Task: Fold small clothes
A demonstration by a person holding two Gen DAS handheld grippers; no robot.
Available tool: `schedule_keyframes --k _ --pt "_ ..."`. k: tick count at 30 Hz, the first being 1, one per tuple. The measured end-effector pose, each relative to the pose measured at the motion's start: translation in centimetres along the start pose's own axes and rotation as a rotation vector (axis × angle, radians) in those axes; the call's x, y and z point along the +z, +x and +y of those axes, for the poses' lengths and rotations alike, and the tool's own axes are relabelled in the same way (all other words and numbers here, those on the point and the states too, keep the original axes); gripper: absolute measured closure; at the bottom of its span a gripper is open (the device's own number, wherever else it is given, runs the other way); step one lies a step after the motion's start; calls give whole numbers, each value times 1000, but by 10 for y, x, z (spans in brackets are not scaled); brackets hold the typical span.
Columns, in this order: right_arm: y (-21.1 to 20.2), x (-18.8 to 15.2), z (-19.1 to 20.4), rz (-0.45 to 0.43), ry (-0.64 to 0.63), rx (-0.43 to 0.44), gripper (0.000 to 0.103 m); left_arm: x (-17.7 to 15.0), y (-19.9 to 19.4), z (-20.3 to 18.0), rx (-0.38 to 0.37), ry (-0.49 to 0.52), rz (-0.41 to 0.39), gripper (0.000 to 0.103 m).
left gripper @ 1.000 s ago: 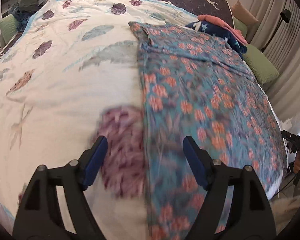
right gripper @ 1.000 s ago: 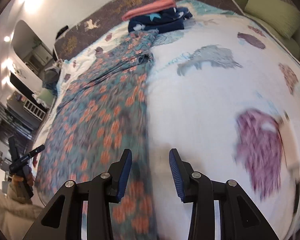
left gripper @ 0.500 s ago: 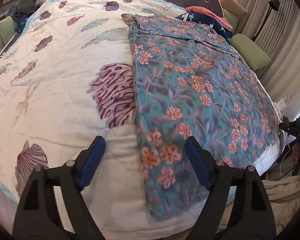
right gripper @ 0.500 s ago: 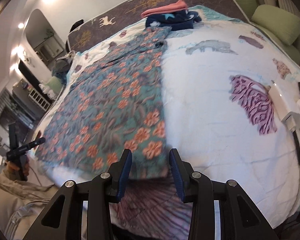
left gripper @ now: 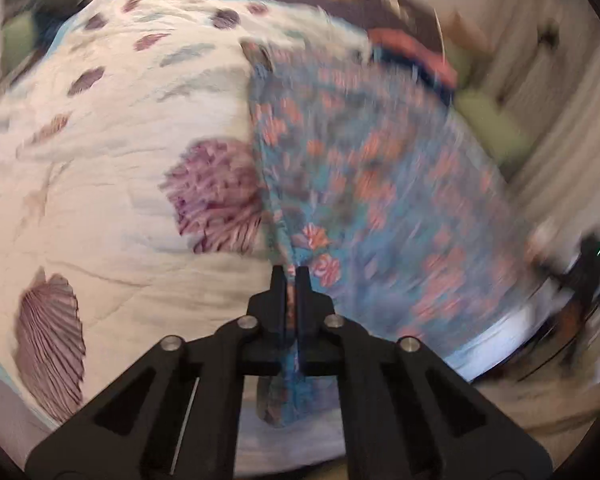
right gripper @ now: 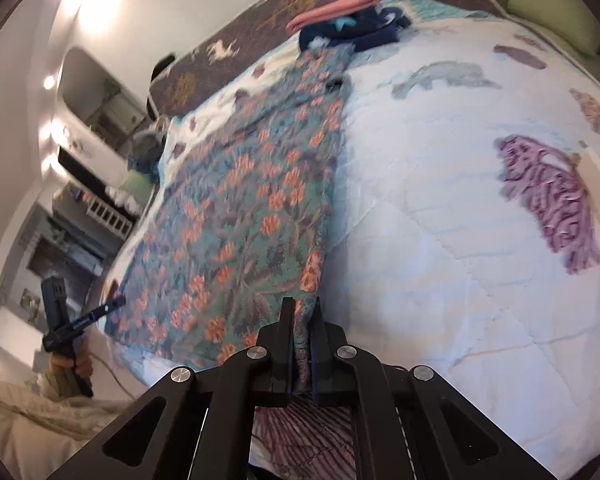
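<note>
I see the bed (right gripper: 440,240) carrying the floral garment (right gripper: 236,216), spread flat from the near edge up toward the far edge, where a folded pile (right gripper: 340,20) sits. I judge the cloth light, thin and limp; it should drape and slide rather than hold shape, so the near corners are the places to grip. My left gripper (left gripper: 291,276) is clamped on the garment's near corner by its inner edge; my right gripper (right gripper: 302,312) pinches the other near corner likewise. I can read no labels or writing anywhere.
</note>
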State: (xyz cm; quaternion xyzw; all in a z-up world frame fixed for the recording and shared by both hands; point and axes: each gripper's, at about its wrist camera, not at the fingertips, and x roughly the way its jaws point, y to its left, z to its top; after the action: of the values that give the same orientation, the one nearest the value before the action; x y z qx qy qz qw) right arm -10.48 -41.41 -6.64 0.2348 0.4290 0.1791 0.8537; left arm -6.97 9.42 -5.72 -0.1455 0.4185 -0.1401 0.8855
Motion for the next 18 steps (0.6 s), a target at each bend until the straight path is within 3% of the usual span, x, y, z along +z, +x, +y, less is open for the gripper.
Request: schedule_keyframes --k 2,4,7,10,11,12,14,18 --pt "-17 2 -2 -51 37 51 99 7 -25 -1 -67 -4 -71 99" --pt "-37 3 1 -90 42 111 99 12 -47 -7 -57 37 -113 99" --pt "-54 1 8 -115 -2 79 99 8 -53 -6 -42 68 -94 99" --pt "-43 -3 3 -63 -9 25 97 -2 -33 6 -1 40 -30 98" --pt "-40 -5 1 -49 -11 6 95 -6 -24 11 22 22 -3 88" --pt "-34 -6 -2 -29 -11 -28 94 -11 -16 16 42 4 27 68" --pt "-29 -8 -8 -4 1 -58 87 -18 0 23 74 -30 81 40" --pt "-27 -5 -20 0 46 -79 54 -24 5 22 52 2 85 37"
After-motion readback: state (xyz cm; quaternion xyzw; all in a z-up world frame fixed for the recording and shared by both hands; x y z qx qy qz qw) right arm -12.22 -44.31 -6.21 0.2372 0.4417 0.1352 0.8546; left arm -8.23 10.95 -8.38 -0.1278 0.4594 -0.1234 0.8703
